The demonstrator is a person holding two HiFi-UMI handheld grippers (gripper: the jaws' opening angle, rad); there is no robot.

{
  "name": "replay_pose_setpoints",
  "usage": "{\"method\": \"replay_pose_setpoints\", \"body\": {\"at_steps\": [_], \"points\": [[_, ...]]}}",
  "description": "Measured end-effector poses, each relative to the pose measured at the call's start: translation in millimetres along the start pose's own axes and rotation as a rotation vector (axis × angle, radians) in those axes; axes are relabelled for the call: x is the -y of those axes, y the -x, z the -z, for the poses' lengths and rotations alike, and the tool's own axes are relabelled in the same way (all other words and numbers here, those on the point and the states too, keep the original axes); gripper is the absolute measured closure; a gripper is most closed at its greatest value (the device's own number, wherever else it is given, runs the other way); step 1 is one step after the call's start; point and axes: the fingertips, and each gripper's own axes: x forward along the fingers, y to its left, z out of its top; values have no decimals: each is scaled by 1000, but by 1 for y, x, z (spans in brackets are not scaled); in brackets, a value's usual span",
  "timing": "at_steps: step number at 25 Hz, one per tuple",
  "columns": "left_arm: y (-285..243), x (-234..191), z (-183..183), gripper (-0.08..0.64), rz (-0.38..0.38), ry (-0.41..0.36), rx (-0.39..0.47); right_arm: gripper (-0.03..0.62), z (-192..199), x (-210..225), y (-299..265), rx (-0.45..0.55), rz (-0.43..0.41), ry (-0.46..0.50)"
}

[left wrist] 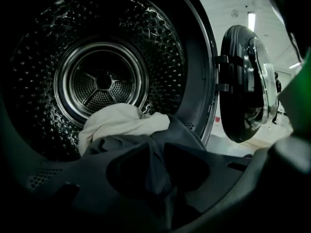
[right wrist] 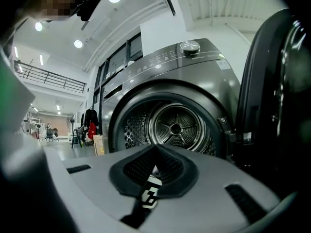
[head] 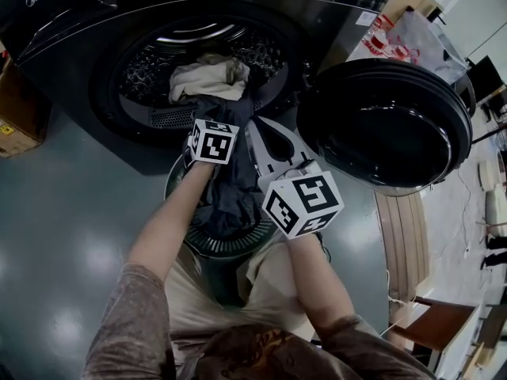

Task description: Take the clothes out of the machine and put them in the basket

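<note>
Dark grey garment [head: 228, 200] hung from the black front-load machine [head: 79, 22] over the round dark slatted basket [head: 238, 249]. Your left tool [left wrist: 155, 154] pinched it; your right tool [right wrist: 154, 149] was pressed together, empty. Risk: the crumpled cream cloth [left wrist: 119, 123] lay against it and could have dragged out onto the grey floor [head: 63, 212].

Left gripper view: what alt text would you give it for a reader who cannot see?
The left gripper pinches a fold of dark grey garment at the mouth of a washing machine drum. A white cloth lies behind it in the drum, and the door stands open at the right.
</note>
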Motion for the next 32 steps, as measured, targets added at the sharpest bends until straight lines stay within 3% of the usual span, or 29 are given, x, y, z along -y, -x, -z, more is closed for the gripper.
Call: {"method": "replay_pose_setpoints", "body": {"at_steps": [3, 9, 13, 17, 20, 22, 26, 32], "points": [[0, -7, 0, 513, -21, 21, 3, 594, -1, 5, 2, 2, 14, 2], [2, -4, -3, 524, 10, 33, 37, 594, 1, 10, 5, -8, 34, 10], [-1, 11, -4, 383, 89, 56, 39, 594, 0, 8, 6, -11, 33, 17], [-6, 10, -4, 443, 13, -12, 37, 594, -1, 10, 7, -13, 41, 23], [-7, 6, -5, 505, -50, -25, 44, 594, -1, 12, 8, -12, 55, 22], [-6, 5, -4, 519, -51, -15, 54, 594, 1, 14, 8, -18, 61, 31], [11, 9, -5, 527, 35, 71, 89, 594, 4, 22, 9, -26, 81, 36], [80, 27, 14, 528, 174, 118, 92, 594, 4, 24, 4, -20, 87, 37]]}}
